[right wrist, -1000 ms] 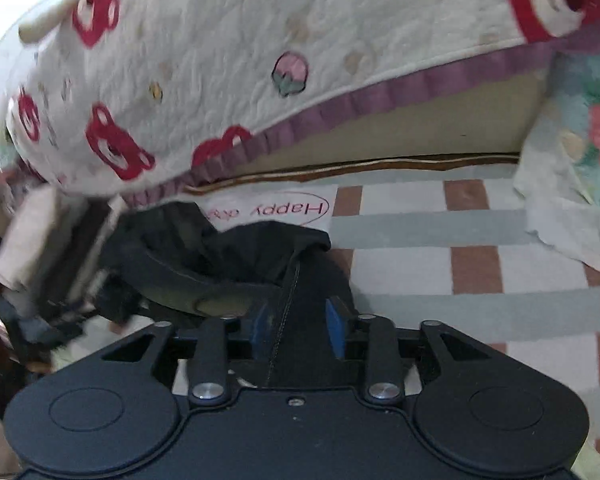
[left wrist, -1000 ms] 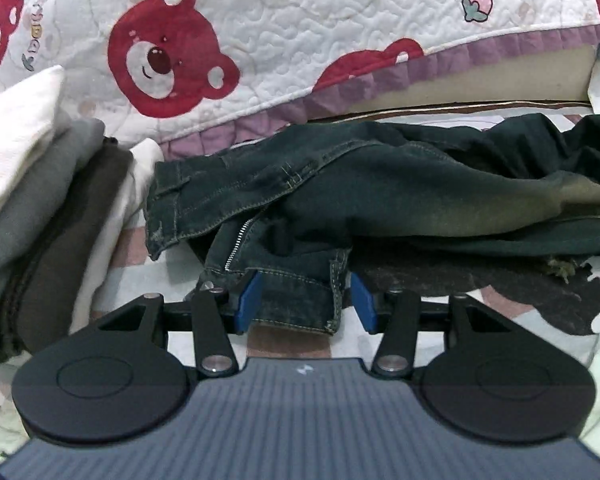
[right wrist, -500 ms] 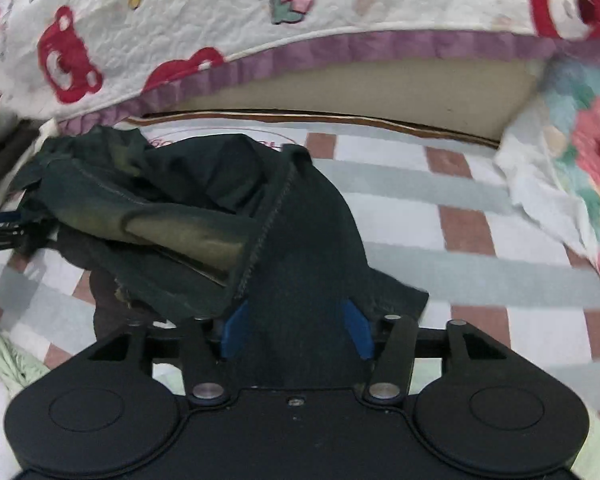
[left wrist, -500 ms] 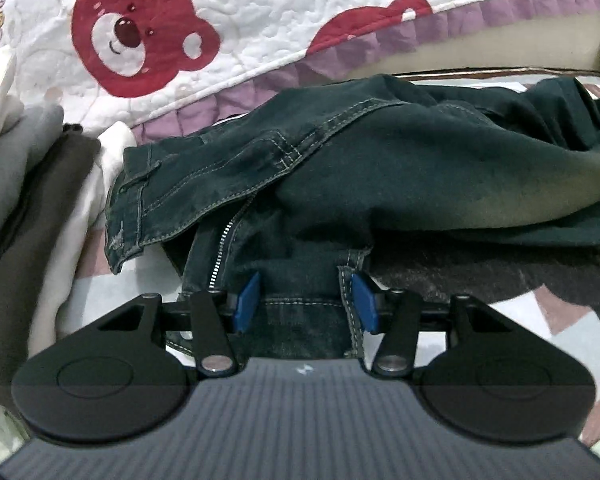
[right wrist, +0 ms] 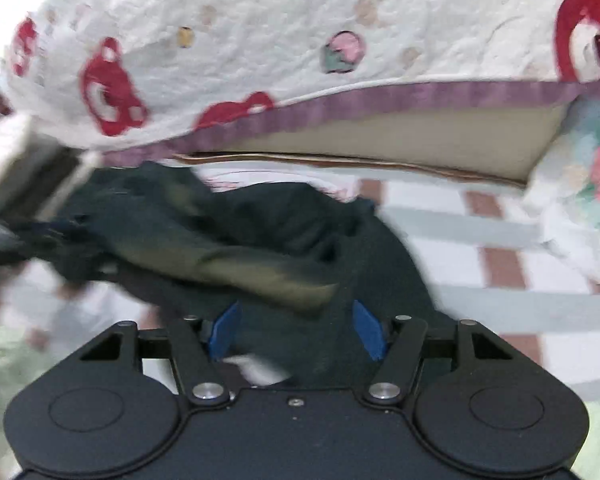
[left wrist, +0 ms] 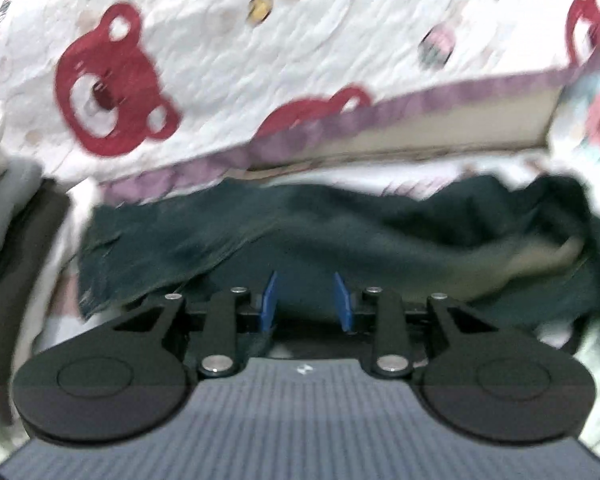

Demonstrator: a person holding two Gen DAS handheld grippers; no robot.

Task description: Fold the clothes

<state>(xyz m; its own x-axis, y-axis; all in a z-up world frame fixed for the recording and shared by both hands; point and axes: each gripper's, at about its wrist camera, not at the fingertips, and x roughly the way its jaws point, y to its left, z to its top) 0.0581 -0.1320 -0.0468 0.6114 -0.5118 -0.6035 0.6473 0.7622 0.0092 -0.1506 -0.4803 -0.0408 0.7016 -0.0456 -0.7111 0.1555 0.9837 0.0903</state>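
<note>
Two grippers frame what we see: our left gripper (left wrist: 305, 296) has just been narrowing on the dark jeans (left wrist: 340, 232), pinching denim; our right gripper (right wrist: 296, 330) stands spread wide, jeans between its fingers, on the checked bedsheet (right wrist: 500, 248).

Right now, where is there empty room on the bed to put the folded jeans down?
The checked sheet lies bare to the right of the jeans, between them and the floral blanket, up to the bear quilt's purple edge. The left side is crowded: the stack of folded clothes sits against the jeans' waistband end.
</note>
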